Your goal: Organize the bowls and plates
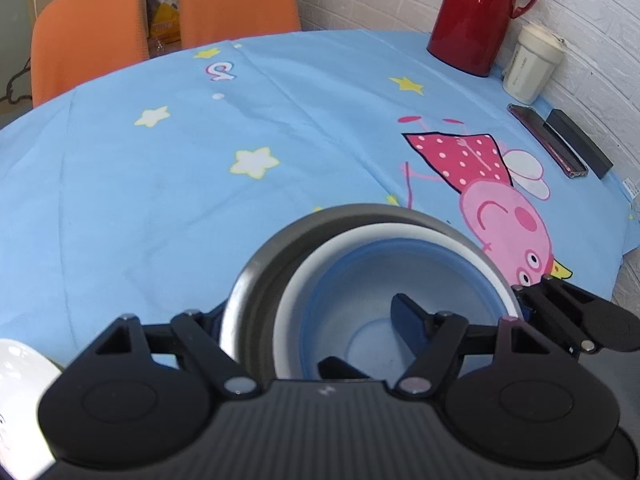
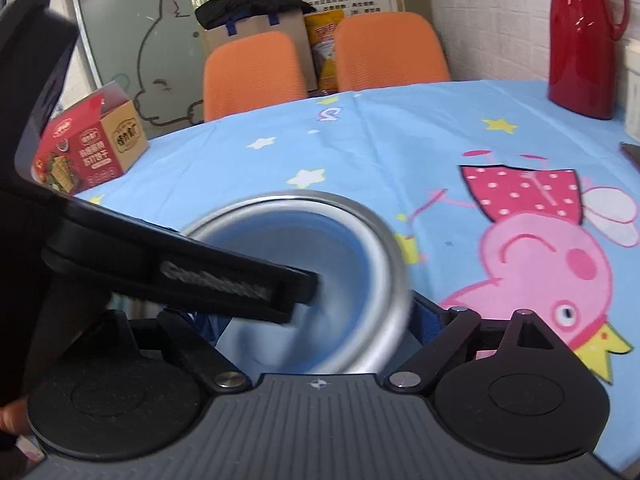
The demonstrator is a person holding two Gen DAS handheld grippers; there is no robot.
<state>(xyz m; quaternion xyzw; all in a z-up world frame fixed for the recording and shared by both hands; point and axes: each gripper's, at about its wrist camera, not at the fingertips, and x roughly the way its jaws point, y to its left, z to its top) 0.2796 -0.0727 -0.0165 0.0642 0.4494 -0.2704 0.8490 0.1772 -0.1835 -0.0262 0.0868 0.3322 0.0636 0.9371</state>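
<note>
Two bowls sit nested at the near edge of the worktop, which is covered by a blue cartoon-pig cloth with stars. A blue bowl with a white rim rests inside a larger steel bowl.

From the near side, the left gripper straddles the left wall of the pair. One of its fingers is just outside the steel bowl on the left, and the other hangs down inside the blue bowl, well off the wall. The fingers stand apart and clamp nothing. In the right wrist view, that inner finger reaches in from the left over the blue hollow.

The right gripper comes at the same stack from the near side, with one finger on either flank of the steel bowl. It is closed as tightly as it goes, gripping the steel bowl across its width. The bowl is blurred in that view, so I cannot make out the exact contact.

A white rounded dish shows at the near left corner, mostly cut off. Far to the right stands a red thermos jug against the white brick wall, with a white lidded cup beside it. A phone and a black box lie nearer along the right edge. A red snack carton sits at the far left of the worktop, and two orange chairs stand beyond the far edge.
</note>
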